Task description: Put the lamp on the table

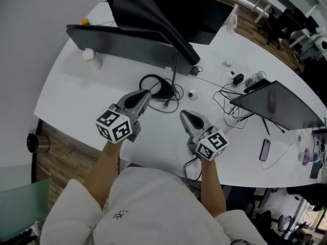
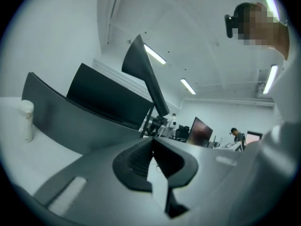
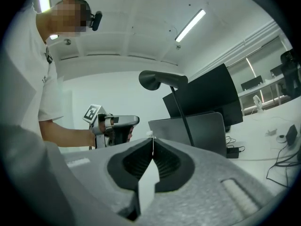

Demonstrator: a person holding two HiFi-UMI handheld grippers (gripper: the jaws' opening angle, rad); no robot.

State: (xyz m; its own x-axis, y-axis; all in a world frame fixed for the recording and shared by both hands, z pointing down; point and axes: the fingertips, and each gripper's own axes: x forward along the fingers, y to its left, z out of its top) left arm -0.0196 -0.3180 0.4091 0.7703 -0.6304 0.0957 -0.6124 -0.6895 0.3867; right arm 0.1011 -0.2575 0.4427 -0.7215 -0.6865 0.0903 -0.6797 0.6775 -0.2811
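Observation:
A black desk lamp stands on the white table [image 1: 71, 106]: its round base [image 1: 159, 88] sits amid a coiled cable, and a thin pole rises to a long slanted head [image 1: 153, 22]. My left gripper [image 1: 144, 94] hovers just left of the base, shut and empty. My right gripper [image 1: 185, 115] is to the lower right of the base, also shut with nothing in it. In the left gripper view the closed jaws [image 2: 152, 140] face the lamp head [image 2: 143, 72]. From the right gripper view, the closed jaws [image 3: 153, 139] point at the lamp [image 3: 162, 80] and the left gripper [image 3: 115, 125].
Two dark monitors [image 1: 122, 42] [image 1: 196, 9] stand behind the lamp, and a third screen [image 1: 278, 106] leans at the right. A white bottle [image 1: 92, 57], loose cables [image 1: 230, 103], a can [image 1: 255, 79] and a phone [image 1: 265, 149] lie about. A bin [image 1: 38, 143] stands on the floor at left.

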